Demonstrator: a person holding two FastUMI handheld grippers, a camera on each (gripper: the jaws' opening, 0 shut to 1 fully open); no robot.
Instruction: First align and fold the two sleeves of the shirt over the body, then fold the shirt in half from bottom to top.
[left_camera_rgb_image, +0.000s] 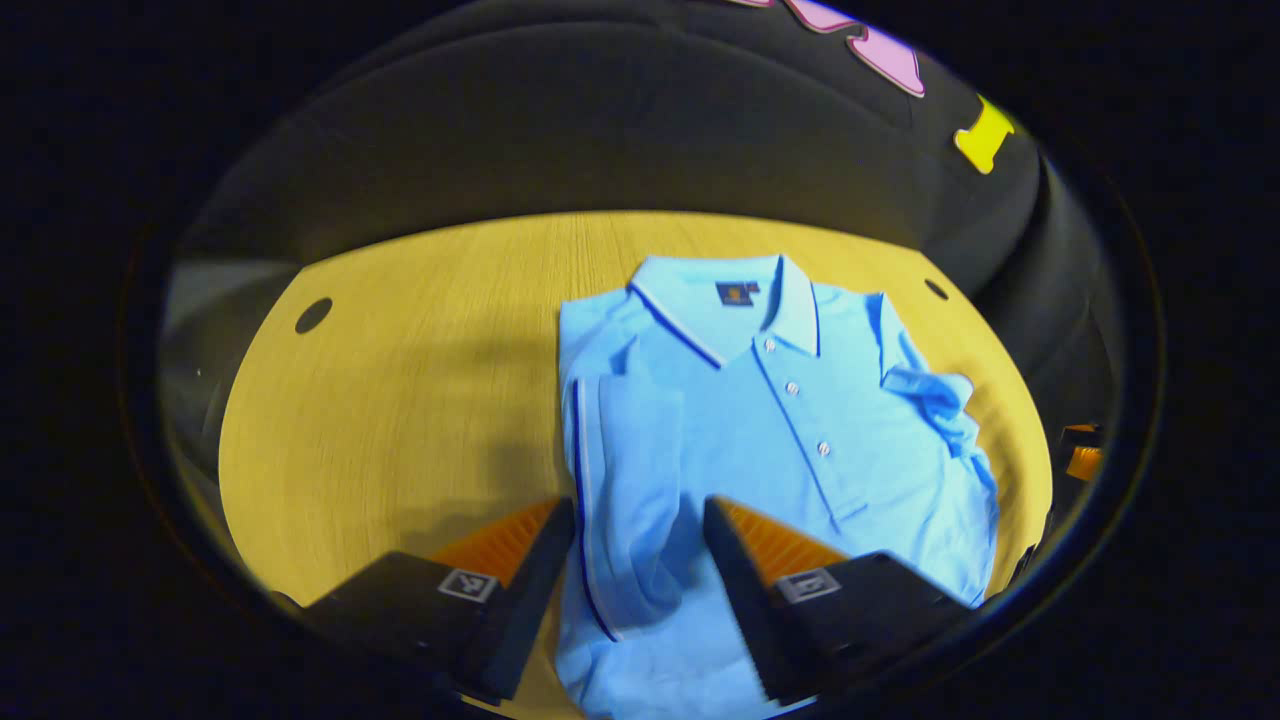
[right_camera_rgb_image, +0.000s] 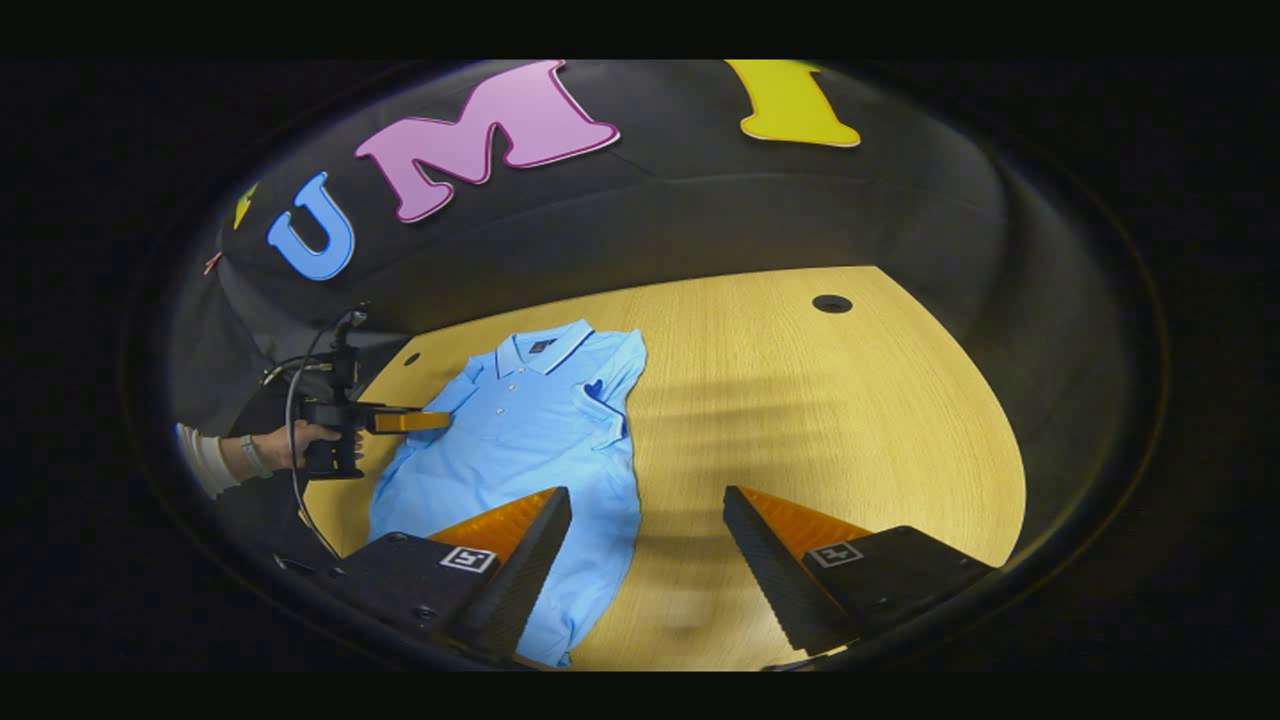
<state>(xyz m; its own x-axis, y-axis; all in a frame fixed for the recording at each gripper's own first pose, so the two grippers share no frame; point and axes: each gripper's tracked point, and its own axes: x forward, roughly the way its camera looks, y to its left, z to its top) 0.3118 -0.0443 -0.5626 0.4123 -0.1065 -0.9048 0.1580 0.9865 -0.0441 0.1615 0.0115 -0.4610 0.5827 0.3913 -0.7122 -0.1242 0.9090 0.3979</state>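
In the left gripper view, the left gripper stands nearest, its jaws spread wide and grasping nothing, hovering over the lower part of the shirt. One finger lies over the bare table just beside the garment's edge, the other over the fabric of the body. Directly beyond the fingers, one sleeve is folded over the body, its dark-trimmed cuff edge running lengthwise. Farther on, the button placket and the collar face up, collar toward the far side of the table. The opposite sleeve lies bunched and creased at the shirt's other edge, partly turned inward. In the right gripper view, the right gripper is likewise released, jaws apart with nothing between them; one finger overlaps the shirt's hem edge, the other sits above bare wood. Beyond it the shirt lies flat on the table, collar away from the camera. Farther off, at the garment's far side, the left gripper appears with its fingers reaching over the shirt's edge, held by a person's hand with a light sleeve at the wrist. Round holes mark the tabletop toward the rear.
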